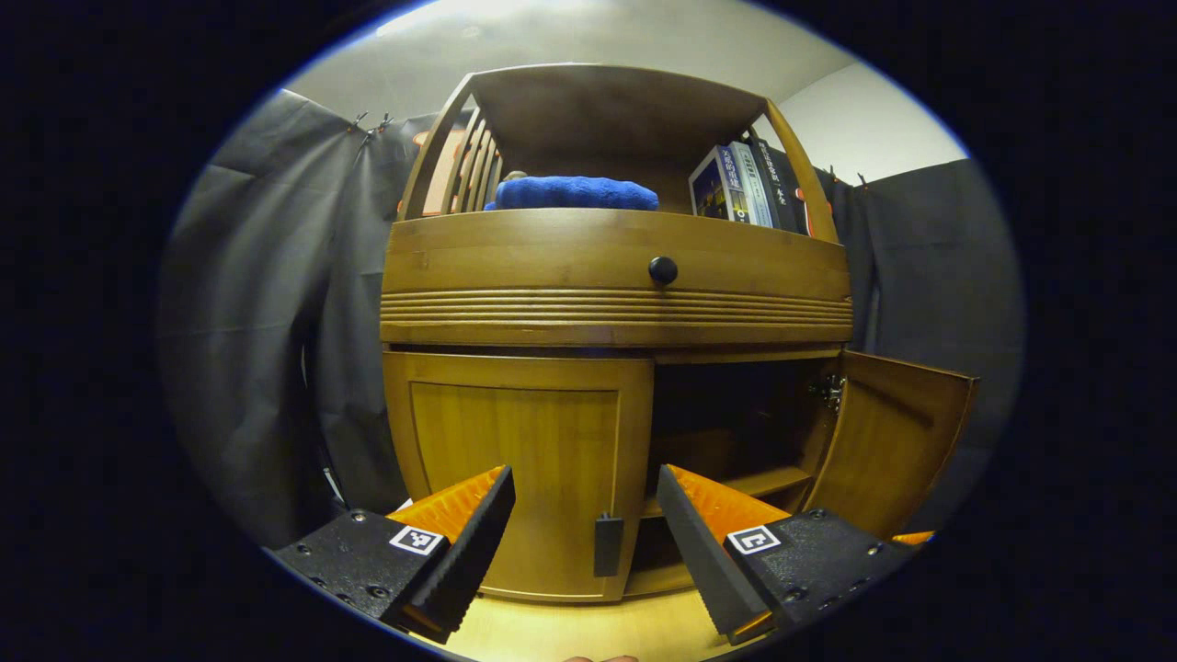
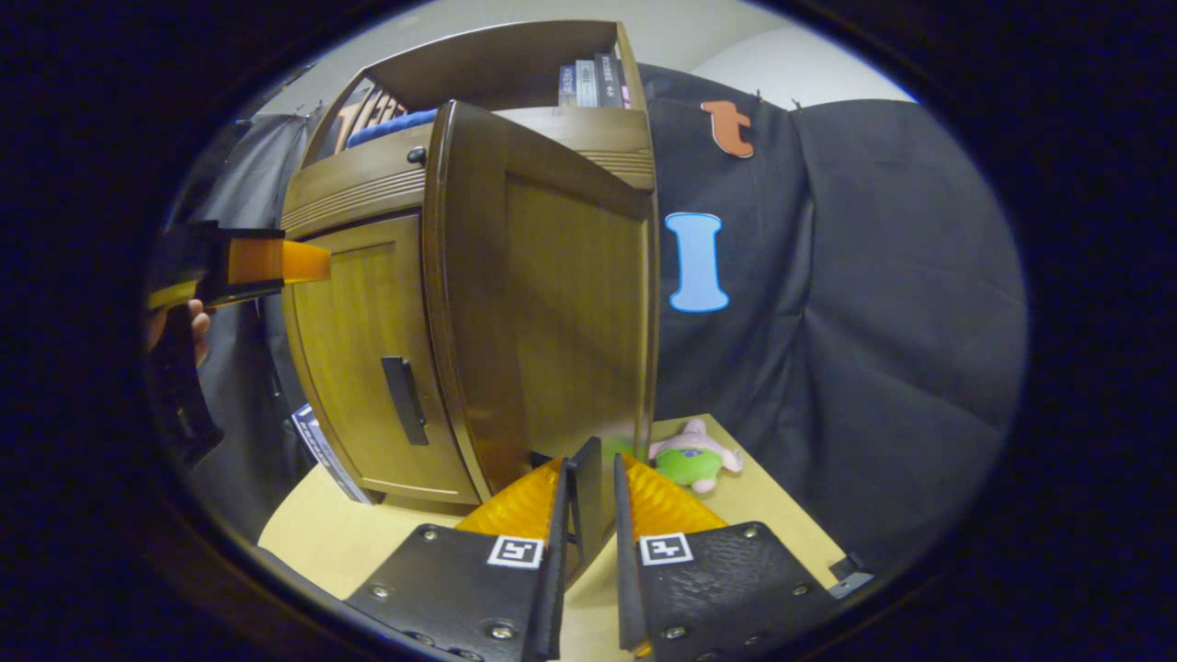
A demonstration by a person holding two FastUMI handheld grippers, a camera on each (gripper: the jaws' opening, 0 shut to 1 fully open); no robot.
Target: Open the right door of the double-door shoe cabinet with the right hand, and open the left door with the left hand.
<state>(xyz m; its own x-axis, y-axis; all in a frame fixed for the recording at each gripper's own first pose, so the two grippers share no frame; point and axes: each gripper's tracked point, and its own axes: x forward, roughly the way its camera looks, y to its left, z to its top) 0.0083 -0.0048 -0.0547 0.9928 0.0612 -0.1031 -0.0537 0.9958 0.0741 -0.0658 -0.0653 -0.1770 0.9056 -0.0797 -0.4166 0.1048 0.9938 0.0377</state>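
So the shoe cabinet [image 1: 614, 276] sits on a light wood table [image 1: 588, 625], and its right door [image 1: 897, 441] is already swung out wide. In the right gripper view the right gripper [image 2: 593, 478] has its jaws closed down to a narrow gap around that door's handle [image 2: 584, 487] (can't quite tell if both fingers actually press on it). The left door [image 1: 519, 469] is flat shut, its dark handle [image 1: 608, 544] near the bottom inner edge. The left gripper [image 1: 586, 501] hangs just in front of it with jaws spread wide, holding nothing, handle between the fingers but farther back. Up top there's a blue towel [image 1: 575, 193] and some books [image 1: 745, 184], plus a little plush toy [image 2: 694, 460] on the table beside the open door.
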